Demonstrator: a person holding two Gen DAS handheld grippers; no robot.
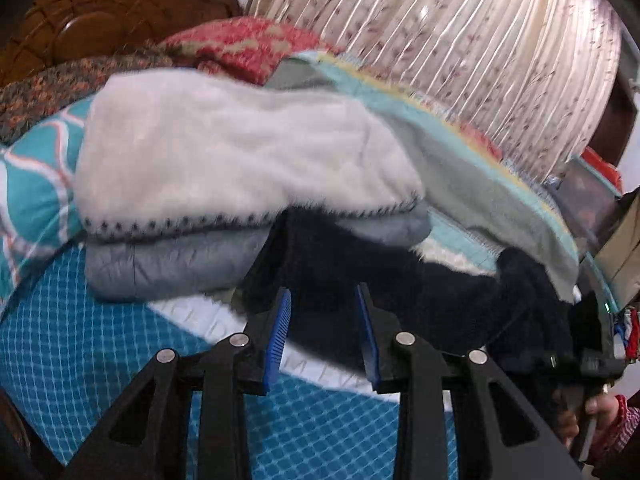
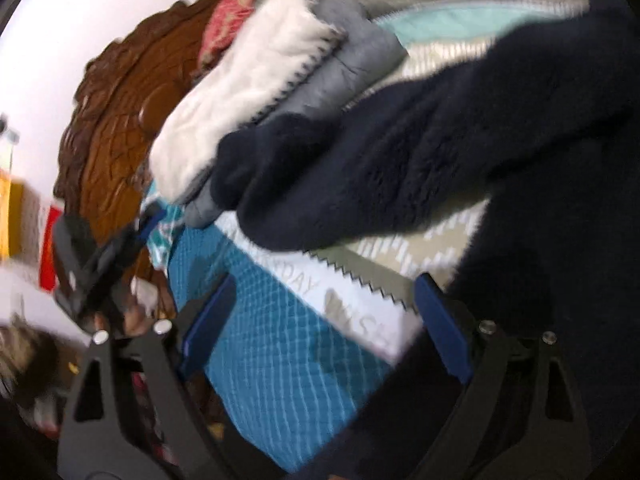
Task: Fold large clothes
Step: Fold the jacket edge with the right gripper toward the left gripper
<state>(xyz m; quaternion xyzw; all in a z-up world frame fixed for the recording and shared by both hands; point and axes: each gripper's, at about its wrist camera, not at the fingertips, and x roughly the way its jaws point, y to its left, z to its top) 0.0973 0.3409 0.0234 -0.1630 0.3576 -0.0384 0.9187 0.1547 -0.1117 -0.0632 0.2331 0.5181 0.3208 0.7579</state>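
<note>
Blue-padded black left gripper [image 1: 324,328] fills the bottom of the left wrist view, jaws a narrow gap apart, nothing pinched between them; the dark navy fleece garment [image 1: 420,300] lies just beyond the tips, and contact with it cannot be told. Both views are motion-blurred.

Right gripper [image 2: 324,320] has its jaws spread wide, with the teal diamond-quilted bedspread [image 2: 272,360] and a white band with grey lettering [image 2: 360,312] showing between them. Navy fleece drapes over the area beside the right finger and runs up across the right wrist view [image 2: 400,168]; whether that finger touches it cannot be told.

Behind the fleece sits a stack of 2 folded items: a white fluffy fleece with dark zigzag-stitched edge [image 1: 224,152] on top of a grey padded garment [image 1: 168,260]. Fleece end rests against this stack.

Further back:
- red and cream knitted blanket [image 1: 240,48]
- pale green cloth with yellow-and-aqua trim [image 1: 480,184]
- carved brown wooden headboard [image 2: 116,120]
- pleated pale floral curtain [image 1: 460,40]

Right gripper also shows at the right edge of the left wrist view, in a hand [image 1: 592,412] with a red checked sleeve. Left gripper shows at the left of the right wrist view.
</note>
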